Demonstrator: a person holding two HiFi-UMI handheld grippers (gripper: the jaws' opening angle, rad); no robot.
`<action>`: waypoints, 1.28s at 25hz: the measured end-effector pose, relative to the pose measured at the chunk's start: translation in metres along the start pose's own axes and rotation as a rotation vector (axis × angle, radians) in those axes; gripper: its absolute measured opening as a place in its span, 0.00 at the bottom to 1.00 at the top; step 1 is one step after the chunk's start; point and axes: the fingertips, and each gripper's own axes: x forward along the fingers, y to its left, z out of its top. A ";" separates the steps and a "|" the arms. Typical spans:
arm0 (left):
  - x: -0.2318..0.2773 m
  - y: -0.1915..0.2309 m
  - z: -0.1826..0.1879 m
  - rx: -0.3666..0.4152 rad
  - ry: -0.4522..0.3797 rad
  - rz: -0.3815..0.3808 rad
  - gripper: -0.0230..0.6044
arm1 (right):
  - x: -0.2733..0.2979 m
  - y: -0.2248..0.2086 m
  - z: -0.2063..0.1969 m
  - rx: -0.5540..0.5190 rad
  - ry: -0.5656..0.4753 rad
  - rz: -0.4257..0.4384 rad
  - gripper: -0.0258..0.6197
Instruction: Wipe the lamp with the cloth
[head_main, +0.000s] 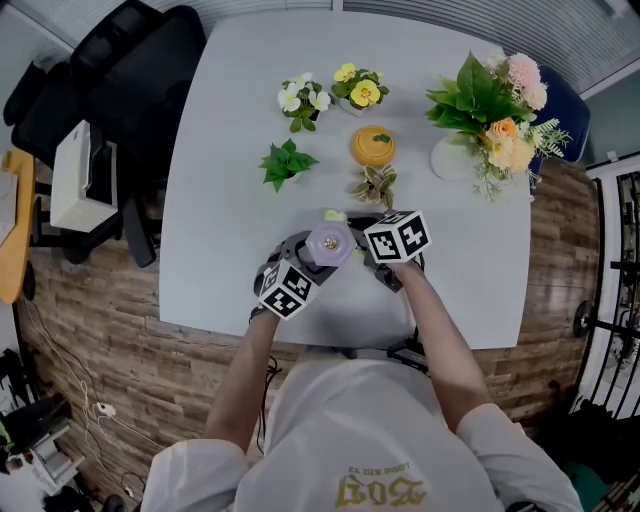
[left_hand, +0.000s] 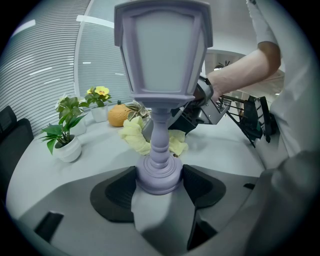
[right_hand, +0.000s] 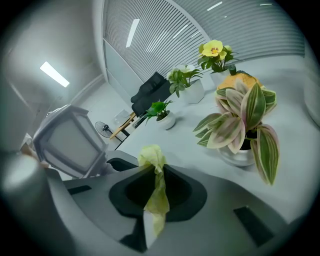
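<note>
A lilac lantern-shaped lamp (left_hand: 159, 95) stands upright between my left gripper's jaws, which are shut on its round base (left_hand: 158, 175). From the head view its top (head_main: 330, 243) shows between the two marker cubes. My left gripper (head_main: 296, 272) sits at the table's near edge. A pale yellow cloth (right_hand: 156, 192) is pinched in my shut right gripper (right_hand: 152, 200) and bunches above the jaws. The cloth (left_hand: 137, 136) also lies just behind the lamp's stem, beside the right gripper (head_main: 385, 250). The lamp's head (right_hand: 67, 142) appears at the left of the right gripper view.
On the white table (head_main: 220, 200) stand a striped-leaf plant (right_hand: 245, 125), an orange pumpkin pot (head_main: 373, 146), a yellow-flower pot (head_main: 358, 88), a white-flower pot (head_main: 303, 99), a small green plant (head_main: 285, 163) and a bouquet (head_main: 495, 110). A black chair (head_main: 130, 70) stands at the left.
</note>
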 end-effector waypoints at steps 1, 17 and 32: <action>0.000 0.000 0.000 0.000 0.000 0.000 0.51 | 0.000 -0.001 0.000 0.003 -0.001 -0.005 0.12; 0.000 0.000 -0.001 -0.002 0.002 0.002 0.51 | -0.015 -0.007 -0.016 0.036 -0.003 -0.039 0.12; 0.001 -0.001 -0.001 0.001 0.002 0.006 0.51 | -0.026 0.001 -0.041 0.059 0.004 -0.028 0.12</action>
